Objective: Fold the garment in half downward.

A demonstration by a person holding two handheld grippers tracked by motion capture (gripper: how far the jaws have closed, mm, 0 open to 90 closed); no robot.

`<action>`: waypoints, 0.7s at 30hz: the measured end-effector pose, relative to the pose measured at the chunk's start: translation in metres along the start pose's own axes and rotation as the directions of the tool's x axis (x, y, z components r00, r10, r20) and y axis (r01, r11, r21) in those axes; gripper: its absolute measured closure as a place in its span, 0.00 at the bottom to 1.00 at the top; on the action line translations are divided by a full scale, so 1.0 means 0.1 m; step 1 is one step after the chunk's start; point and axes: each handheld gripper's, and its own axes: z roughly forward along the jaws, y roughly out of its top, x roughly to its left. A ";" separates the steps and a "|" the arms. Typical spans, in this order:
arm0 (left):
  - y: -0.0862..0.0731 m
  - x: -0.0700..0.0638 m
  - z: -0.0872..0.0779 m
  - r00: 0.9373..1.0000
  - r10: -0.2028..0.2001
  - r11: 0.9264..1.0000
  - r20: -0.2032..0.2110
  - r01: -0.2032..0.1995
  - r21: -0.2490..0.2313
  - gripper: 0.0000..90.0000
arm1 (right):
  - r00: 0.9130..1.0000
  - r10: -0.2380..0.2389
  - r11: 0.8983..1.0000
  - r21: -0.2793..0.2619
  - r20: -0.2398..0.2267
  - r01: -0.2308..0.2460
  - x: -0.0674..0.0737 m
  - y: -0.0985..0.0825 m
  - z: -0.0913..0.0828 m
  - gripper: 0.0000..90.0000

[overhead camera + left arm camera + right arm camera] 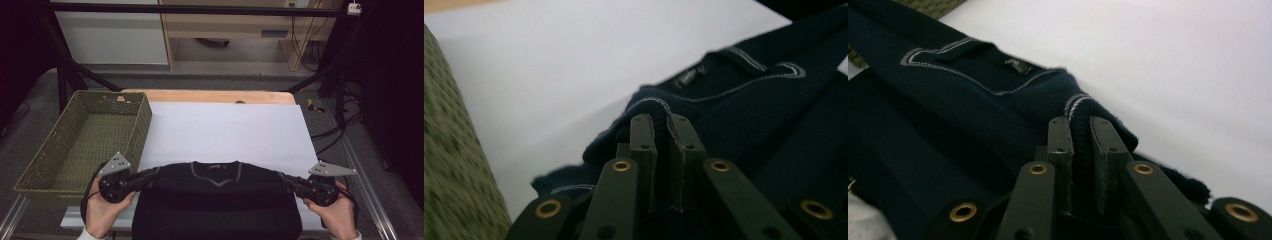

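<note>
- We hold the dark sweater [217, 195] at the counter's [225, 132] near edge, collar pointing away from us, shoulder line running left to right.
- Left gripper [150, 175] and right gripper [289, 181]: jaws clamped on the shoulders.
- High view adds the green basket [82, 145]; gripper views show pinched knit.
</note>
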 end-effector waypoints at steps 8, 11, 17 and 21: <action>-0.45 -0.26 -0.02 0.999 -0.007 0.993 0.044 0.002 0.119 0.90 | 0.999 0.049 0.996 0.078 -0.006 -0.048 0.05 -0.41 0.02 0.89; -0.61 -0.30 0.07 0.998 -0.021 0.984 0.067 0.009 0.178 0.89 | 0.999 0.049 0.992 0.121 -0.009 -0.047 0.07 -0.53 0.09 0.87; -0.51 -0.26 0.18 1.000 0.004 0.990 0.023 -0.007 0.138 0.67 | 1.000 -0.027 0.998 0.061 0.012 0.026 0.03 -0.52 0.11 0.54; -0.29 -0.19 0.32 0.998 0.048 0.995 -0.038 -0.045 0.087 0.44 | 0.998 -0.048 0.999 -0.010 0.033 0.049 -0.03 -0.38 0.11 0.41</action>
